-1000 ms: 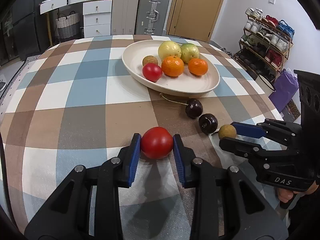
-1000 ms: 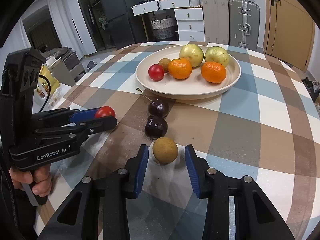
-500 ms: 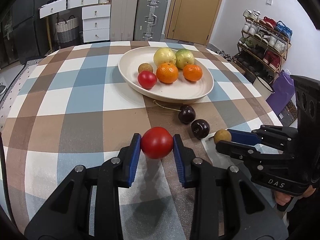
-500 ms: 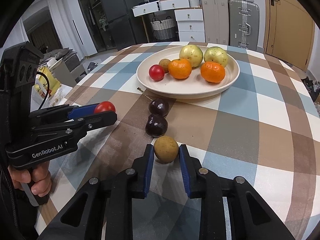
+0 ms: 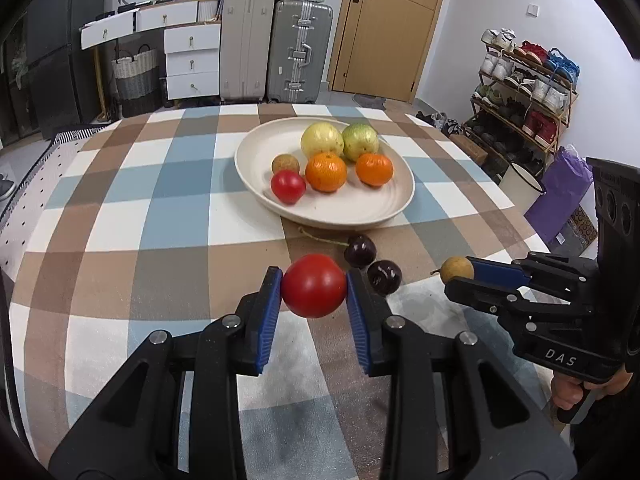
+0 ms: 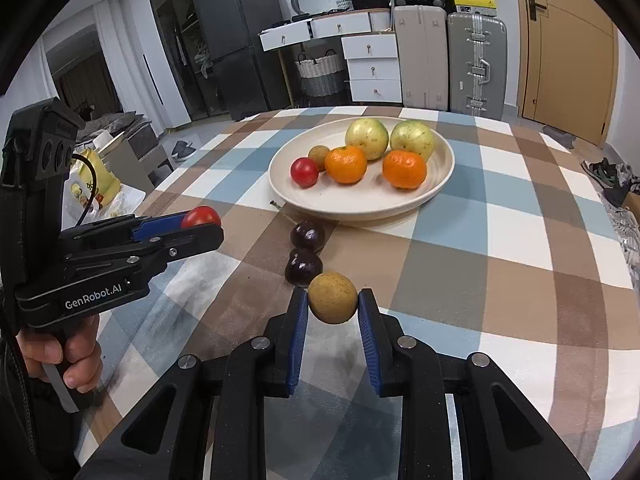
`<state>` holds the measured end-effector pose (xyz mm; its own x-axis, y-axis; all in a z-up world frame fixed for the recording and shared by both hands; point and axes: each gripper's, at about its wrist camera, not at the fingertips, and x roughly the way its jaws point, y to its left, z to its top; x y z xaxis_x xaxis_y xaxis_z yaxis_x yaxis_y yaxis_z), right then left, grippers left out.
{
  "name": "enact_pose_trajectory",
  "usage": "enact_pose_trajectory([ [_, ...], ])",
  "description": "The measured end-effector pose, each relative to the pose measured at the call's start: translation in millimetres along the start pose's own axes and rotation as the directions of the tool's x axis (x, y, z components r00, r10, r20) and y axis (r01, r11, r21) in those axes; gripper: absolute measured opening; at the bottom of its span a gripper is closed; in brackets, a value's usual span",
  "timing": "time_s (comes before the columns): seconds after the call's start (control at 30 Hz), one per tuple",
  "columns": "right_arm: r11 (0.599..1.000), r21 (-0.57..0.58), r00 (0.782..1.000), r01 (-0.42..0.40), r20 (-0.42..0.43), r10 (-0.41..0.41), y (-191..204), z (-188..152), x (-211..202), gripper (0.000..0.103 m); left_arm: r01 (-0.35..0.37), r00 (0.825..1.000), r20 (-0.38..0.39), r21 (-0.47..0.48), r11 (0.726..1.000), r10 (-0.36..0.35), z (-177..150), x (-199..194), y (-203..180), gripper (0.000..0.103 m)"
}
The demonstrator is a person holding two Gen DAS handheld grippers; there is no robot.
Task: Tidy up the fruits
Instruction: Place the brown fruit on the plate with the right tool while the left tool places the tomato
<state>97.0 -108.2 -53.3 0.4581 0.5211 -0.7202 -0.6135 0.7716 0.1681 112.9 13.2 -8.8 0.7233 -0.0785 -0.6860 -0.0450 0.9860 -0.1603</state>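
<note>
Both grippers now hold fruit clear of the table: left gripper (image 5: 314,286) pinches tomato (image 5: 314,286); right gripper (image 6: 333,298) pinches brown fruit (image 6: 333,298).

2 tomatoes (image 5: 313,286), 2 oranges (image 5: 325,172), 2 guavas (image 5: 322,141), 2 longans (image 6: 332,298), 2 dark plums (image 5: 360,251), 1 plate (image 5: 360,208), 2 claws (image 5: 313,280).

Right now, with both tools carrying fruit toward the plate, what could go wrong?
1. The smooth round red tomato is pinched only at its sides by the left tool; it might slip out.
2. The two dark purple cherries lie before the cream plate; a low pass could knock them.
</note>
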Motion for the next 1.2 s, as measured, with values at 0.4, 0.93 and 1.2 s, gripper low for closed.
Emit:
enact_pose_trajectory([
  [0.4, 1.000, 0.027, 0.997, 0.002, 0.072, -0.004, -9.5, 17.4, -16.0, 0.026, -0.003, 0.999, 0.043, 0.012, 1.000, 0.003, 18.2, -7.6, -5.6, 0.029],
  [0.93, 1.000, 0.024, 0.991, 0.004, 0.133, -0.007, -15.1, 54.1, -14.7, 0.026, 0.004, 0.997, 0.083, 0.041, 0.999, -0.007, 52.1, 7.2, -15.9, 0.029],
  [1.2, 1.000, 0.019, 0.989, 0.005, 0.146, -0.007, -17.4, 69.3, -10.4, 0.026, 0.008, 0.996, 0.092, 0.041, 0.999, -0.012, 64.6, 17.5, -17.0, 0.029],
])
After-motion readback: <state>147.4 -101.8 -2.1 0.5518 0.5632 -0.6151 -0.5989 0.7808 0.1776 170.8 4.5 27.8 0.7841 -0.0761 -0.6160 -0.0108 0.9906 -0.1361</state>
